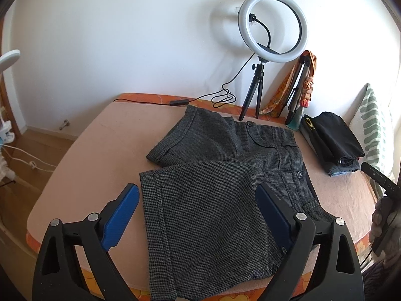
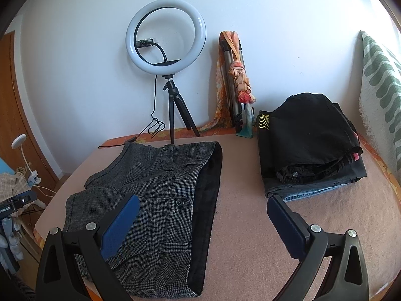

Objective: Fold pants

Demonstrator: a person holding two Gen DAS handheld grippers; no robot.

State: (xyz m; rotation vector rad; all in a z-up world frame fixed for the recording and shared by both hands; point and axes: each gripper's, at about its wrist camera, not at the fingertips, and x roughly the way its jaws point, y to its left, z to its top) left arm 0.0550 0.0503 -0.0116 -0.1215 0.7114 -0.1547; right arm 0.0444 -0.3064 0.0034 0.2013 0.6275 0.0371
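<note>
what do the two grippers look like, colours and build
Both match: the left gripper and right gripper each have two flat blue ribbed finger pads on black plastic forked arms with triangular cutouts, joined by round silver pivot bolts.

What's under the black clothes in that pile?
Under the black clothes lie a dark grey piece and, lowest, blue denim. Only edges show; the rest is covered.

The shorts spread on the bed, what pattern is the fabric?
The shorts are a fine grey-and-black check, with a black lining at the waist; clearest in the right wrist view.
</note>
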